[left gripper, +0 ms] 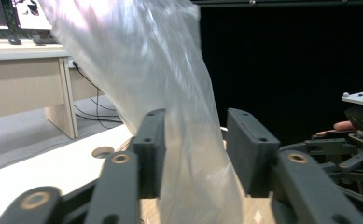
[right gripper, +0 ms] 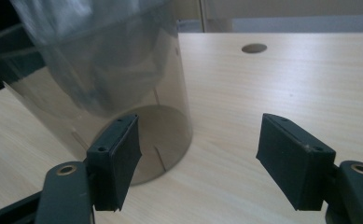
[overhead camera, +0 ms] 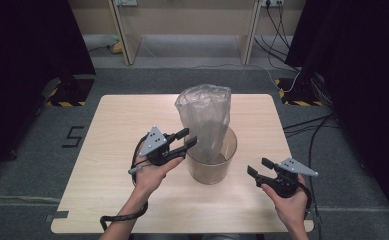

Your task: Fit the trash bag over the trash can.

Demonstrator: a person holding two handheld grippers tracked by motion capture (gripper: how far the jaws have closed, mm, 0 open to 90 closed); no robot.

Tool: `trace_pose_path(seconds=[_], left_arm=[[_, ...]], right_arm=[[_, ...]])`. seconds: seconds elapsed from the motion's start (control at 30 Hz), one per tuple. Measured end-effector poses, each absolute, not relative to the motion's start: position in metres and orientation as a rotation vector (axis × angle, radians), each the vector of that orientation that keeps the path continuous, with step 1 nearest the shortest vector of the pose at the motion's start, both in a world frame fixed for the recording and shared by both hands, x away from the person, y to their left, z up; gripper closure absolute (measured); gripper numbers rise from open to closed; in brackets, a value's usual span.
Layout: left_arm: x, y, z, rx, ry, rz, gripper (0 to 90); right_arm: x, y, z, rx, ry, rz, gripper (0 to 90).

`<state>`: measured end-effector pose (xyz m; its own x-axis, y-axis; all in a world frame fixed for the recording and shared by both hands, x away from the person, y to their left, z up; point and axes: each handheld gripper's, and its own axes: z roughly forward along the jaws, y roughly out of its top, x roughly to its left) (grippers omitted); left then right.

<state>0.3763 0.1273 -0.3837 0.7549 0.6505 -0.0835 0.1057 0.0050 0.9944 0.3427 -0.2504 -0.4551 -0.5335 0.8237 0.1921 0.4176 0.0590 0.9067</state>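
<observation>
A clear smoky plastic bin (overhead camera: 212, 167) stands near the middle of the wooden table (overhead camera: 127, 120). A translucent plastic bag (overhead camera: 204, 117) rises upright out of it, well above the rim. My left gripper (overhead camera: 187, 138) is at the bin's left rim, open. In the left gripper view the bag (left gripper: 160, 84) hangs between the two spread jaws of the left gripper (left gripper: 195, 140), brushing the left one. My right gripper (overhead camera: 259, 167) sits low to the right of the bin, open and holding nothing. In the right gripper view the bin (right gripper: 137, 93) and bag (right gripper: 76, 28) stand just ahead of the right gripper (right gripper: 200, 144), to the left.
Bare tabletop surrounds the bin on all sides. A cable hole (right gripper: 254, 48) is set in the table. Desk legs (overhead camera: 124, 35) and cables (overhead camera: 282, 30) stand on the floor beyond the far edge, with dark curtains (overhead camera: 27, 45) at both sides.
</observation>
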Motion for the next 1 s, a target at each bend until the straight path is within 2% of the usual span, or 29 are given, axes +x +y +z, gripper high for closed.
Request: trace_pose_path(seconds=[0.17, 0.33, 0.63, 1.0], left_arm=[[0.380, 0.135, -0.378, 1.525, 0.672, 0.469, 49.8], [0.378, 0.138, -0.378, 1.514, 0.700, 0.487, 49.4], [0.359, 0.160, -0.358, 1.518, 0.645, 0.603, 46.3], [0.354, 0.147, -0.350, 1.634, 0.498, 0.607, 40.5]], right_arm=[[0.345, -0.242, -0.436, 1.199, 1.947, 1.512, 31.2], [0.351, -0.232, -0.417, 1.150, 1.947, 1.534, 32.5], [0.358, -0.219, -0.389, 1.081, 1.959, 1.559, 36.4], [0.362, -0.212, -0.354, 1.054, 1.930, 1.601, 39.7]])
